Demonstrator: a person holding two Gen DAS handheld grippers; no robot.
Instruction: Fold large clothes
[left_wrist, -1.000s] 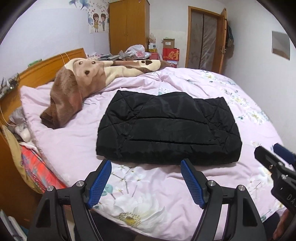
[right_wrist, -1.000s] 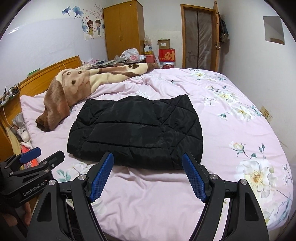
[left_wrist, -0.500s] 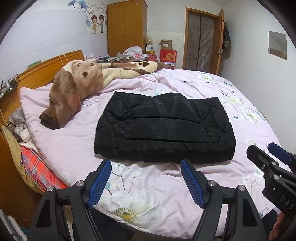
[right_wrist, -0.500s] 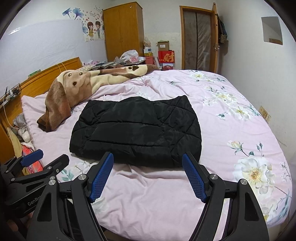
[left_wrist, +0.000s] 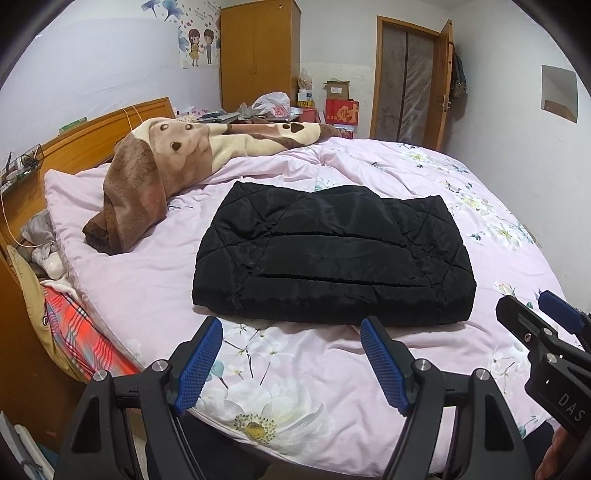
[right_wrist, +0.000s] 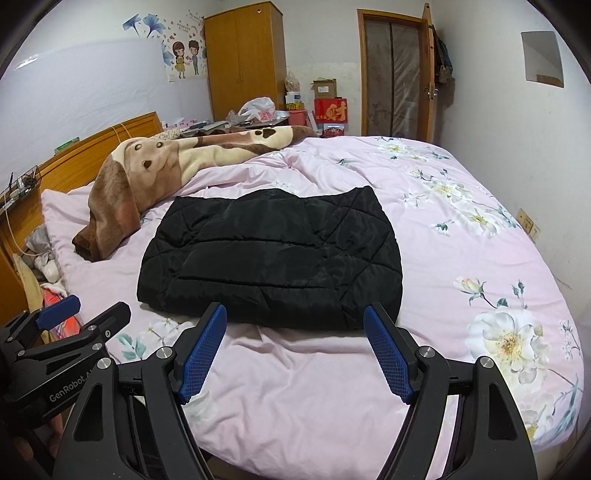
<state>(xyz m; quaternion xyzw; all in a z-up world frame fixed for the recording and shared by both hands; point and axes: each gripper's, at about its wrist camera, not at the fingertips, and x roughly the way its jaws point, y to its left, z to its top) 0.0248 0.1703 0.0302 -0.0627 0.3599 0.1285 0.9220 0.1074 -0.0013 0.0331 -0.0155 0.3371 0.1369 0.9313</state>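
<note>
Garment: a black quilted padded jacket (left_wrist: 332, 258), folded into a thick rectangular bundle, lies flat in the middle of the bed; in the right wrist view (right_wrist: 273, 254) it sits just beyond the blue pads.
Bed: a pale pink duvet printed with white and cream flowers (left_wrist: 295, 391) covers the mattress; the bundle rests directly on it.
Left tongs: the left tongs (left_wrist: 291, 363), black frame with blue ribbed pads, are spread wide and released, holding nothing; they hover over the near edge of the bed, just short of the bundle's front edge. They also show at the lower left of the right wrist view (right_wrist: 79, 315).
Right tongs: the right tongs (right_wrist: 295, 350) are likewise spread apart and empty, near the front edge of the jacket without touching it. They also show at the right of the left wrist view (left_wrist: 535, 310).
Blanket: a brown and cream plush blanket with a bear face (left_wrist: 155, 177) lies crumpled beside the jacket, toward the wooden headboard (left_wrist: 92, 125), apart from the bundle.
Room: an orange-brown wooden wardrobe (left_wrist: 258, 55) stands against the far wall; a wooden-framed door (left_wrist: 410, 81) is to its right.
</note>
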